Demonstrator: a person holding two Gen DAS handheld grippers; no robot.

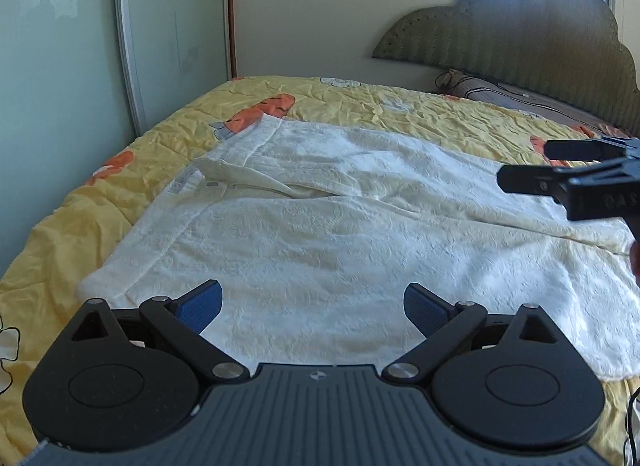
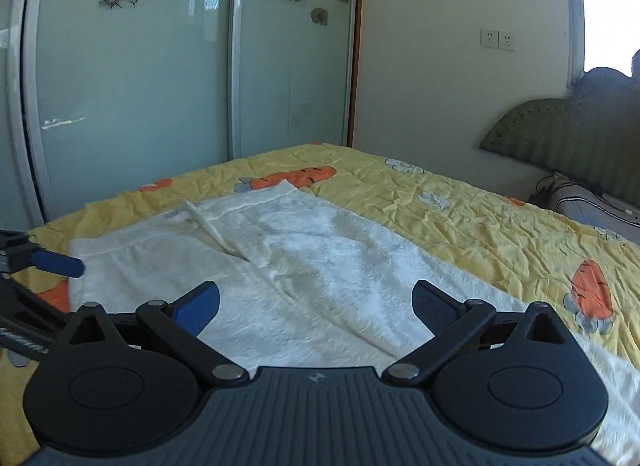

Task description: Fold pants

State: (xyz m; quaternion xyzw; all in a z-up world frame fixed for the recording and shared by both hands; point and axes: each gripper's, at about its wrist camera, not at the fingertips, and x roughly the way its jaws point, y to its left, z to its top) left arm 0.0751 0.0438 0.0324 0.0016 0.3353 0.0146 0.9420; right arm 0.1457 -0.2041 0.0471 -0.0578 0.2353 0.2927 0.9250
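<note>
Cream white textured pants [image 1: 320,234] lie spread flat on the yellow bedspread [image 1: 400,105], waistband toward the far left, legs running to the right. They also show in the right wrist view [image 2: 304,258]. My left gripper [image 1: 313,306] is open and empty, hovering above the near leg. My right gripper [image 2: 316,306] is open and empty above the legs. The right gripper also shows at the right edge of the left wrist view [image 1: 520,165], above the pants. The left gripper's blue fingertip [image 2: 60,262] shows at the left of the right wrist view.
The bed has a yellow quilt with orange carrot prints [image 2: 592,290]. A green padded headboard [image 1: 520,37] and a pillow [image 1: 500,93] are at the far right. Sliding glass wardrobe doors [image 2: 140,85] stand beyond the bed's left side.
</note>
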